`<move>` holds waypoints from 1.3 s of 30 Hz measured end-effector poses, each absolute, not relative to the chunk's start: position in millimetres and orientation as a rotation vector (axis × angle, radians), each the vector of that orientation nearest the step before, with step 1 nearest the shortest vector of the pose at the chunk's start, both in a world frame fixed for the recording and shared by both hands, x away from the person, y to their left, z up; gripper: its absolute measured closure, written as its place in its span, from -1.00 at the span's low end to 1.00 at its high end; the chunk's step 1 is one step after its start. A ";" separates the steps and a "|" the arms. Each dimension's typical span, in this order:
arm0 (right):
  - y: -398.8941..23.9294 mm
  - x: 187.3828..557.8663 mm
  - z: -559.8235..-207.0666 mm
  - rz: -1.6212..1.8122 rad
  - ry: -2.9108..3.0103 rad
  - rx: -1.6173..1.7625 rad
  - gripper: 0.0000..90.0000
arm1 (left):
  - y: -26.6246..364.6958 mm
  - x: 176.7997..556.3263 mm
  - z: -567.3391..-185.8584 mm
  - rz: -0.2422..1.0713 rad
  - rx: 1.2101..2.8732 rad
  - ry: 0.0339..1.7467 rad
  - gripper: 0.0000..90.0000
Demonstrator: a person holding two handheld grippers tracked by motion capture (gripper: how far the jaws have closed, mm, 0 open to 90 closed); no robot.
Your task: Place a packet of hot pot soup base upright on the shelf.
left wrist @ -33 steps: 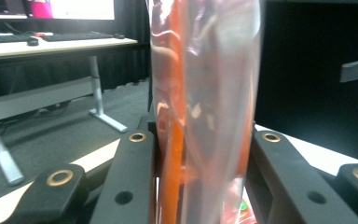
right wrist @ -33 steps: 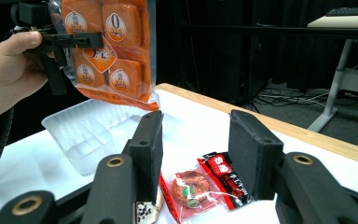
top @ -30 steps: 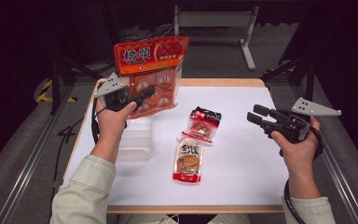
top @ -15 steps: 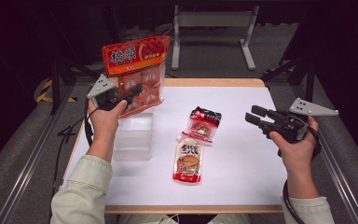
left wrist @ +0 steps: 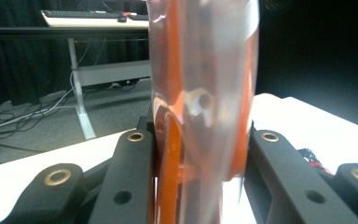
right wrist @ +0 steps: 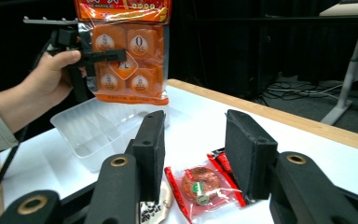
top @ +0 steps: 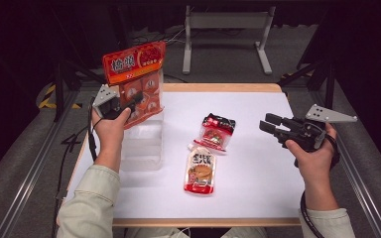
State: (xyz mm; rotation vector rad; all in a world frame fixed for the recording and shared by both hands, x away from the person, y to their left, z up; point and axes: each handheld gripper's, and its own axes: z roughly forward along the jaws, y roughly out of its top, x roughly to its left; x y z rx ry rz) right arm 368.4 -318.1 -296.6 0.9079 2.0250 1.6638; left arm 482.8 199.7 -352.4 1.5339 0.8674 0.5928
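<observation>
Above the clear plastic tray (top: 141, 144) at the table's (top: 258, 188) left: orange snack bag (top: 138, 82), upright, clamped in the left gripper (top: 129, 105); it has come lower and leftward, likely bound for the tray. Transparent lower panel shows individually wrapped pieces. Right gripper (top: 269, 124): jaws parted, just closing slightly, nothing between. Two small packets (top: 201, 171) (top: 217, 131) lie mid-table.

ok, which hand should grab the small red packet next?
Right. The right gripper hangs with nothing between its jaws, aimed at the small red packet. The left gripper is clamped on the orange bag above the clear tray.
</observation>
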 end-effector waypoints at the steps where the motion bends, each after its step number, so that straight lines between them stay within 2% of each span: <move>1: -318.1 368.6 -296.9 1.672 2.027 0.908 0.31 | 199.5 483.1 -352.6 0.595 1.536 0.869 0.57; 14: -315.2 369.3 -298.2 1.682 2.050 0.901 0.31 | 199.7 486.1 -360.5 0.587 1.588 0.919 0.57; 28: -314.3 369.8 -299.1 1.689 2.058 0.898 0.31 | 196.3 496.2 -377.5 0.509 1.636 0.975 0.57; 39: -312.1 369.7 -299.4 1.690 2.065 0.892 0.30 | 203.8 497.9 -378.9 0.358 1.657 1.040 0.56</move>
